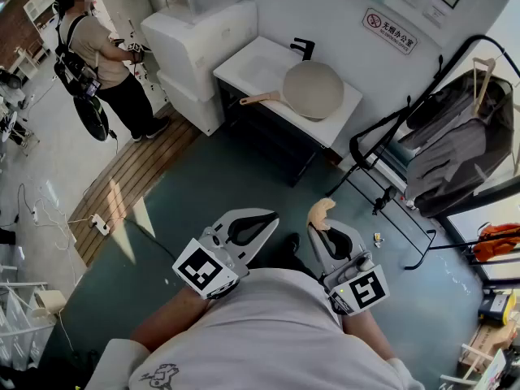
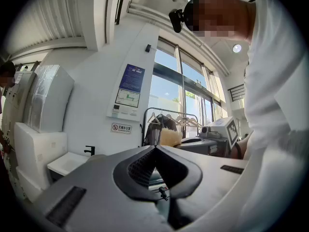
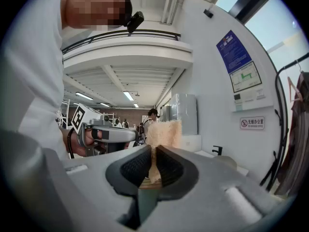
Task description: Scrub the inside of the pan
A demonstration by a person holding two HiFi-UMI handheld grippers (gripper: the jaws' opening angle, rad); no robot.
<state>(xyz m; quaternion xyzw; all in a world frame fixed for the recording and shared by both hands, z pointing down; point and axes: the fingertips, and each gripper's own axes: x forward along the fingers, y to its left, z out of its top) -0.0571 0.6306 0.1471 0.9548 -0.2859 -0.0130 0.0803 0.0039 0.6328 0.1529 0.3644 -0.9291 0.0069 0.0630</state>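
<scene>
A beige pan (image 1: 313, 88) with a pale handle rests on the white sink counter (image 1: 252, 62) by a black faucet (image 1: 303, 48), far ahead of both grippers. My right gripper (image 1: 318, 227) is shut on a tan sponge (image 1: 321, 210); in the right gripper view the sponge (image 3: 164, 132) sticks up from between the jaws of the right gripper (image 3: 153, 150). My left gripper (image 1: 268, 217) is held beside it with nothing in it. In the left gripper view the jaws of the left gripper (image 2: 155, 148) meet, and the sponge (image 2: 170, 137) shows behind them.
Another person (image 1: 99, 49) stands at the far left by white cabinets (image 1: 195, 43). A black clothes rack (image 1: 455, 128) with dark garments stands at the right. Wooden decking (image 1: 134, 181) and a power strip (image 1: 99, 223) with cables lie on the floor at the left.
</scene>
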